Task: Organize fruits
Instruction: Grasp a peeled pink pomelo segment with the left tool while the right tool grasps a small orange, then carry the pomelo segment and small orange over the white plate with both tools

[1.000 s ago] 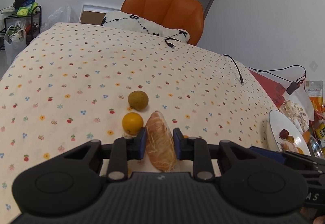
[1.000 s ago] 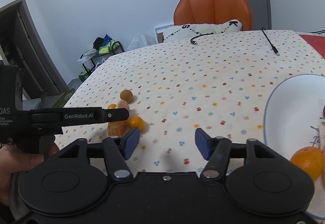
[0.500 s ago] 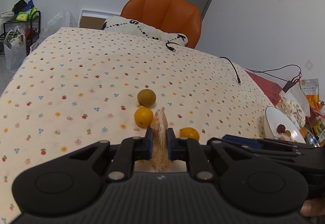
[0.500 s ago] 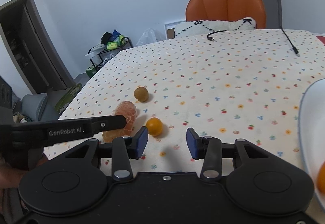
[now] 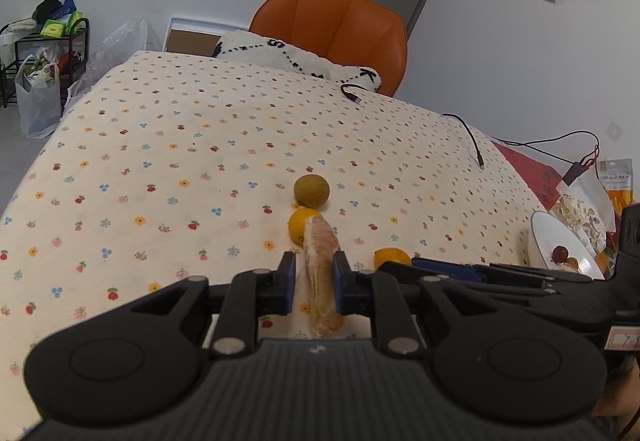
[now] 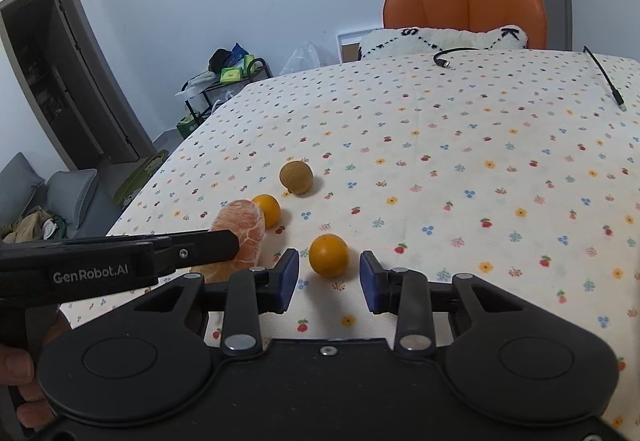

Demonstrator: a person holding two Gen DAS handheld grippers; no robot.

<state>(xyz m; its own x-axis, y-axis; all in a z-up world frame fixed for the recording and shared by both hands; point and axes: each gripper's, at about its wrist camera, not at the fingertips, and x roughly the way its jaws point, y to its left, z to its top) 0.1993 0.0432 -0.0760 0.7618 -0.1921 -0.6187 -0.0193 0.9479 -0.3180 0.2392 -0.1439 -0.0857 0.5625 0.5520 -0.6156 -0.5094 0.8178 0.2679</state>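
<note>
- Looking along the left wrist view, the left gripper sits at lower centre, its blue pads around a peeled pomelo segment; the right pad touches it, while a thin gap shows on the left side, so a firm pinch cannot be confirmed.
- Just above the segment lies an orange, with a brownish-green round fruit beyond it.
- A second orange peeks out right of centre, partly behind the right gripper's black body.
- A white plate holding small fruits stands at the right edge of the flowered tablecloth.
- In the right wrist view, the right gripper has its fingers spread, apart from the orange that lies between and just beyond the tips.
- At left of centre the segment is held by the left gripper's black finger, beside the other orange.
- The brownish fruit rests further up the cloth.
</note>
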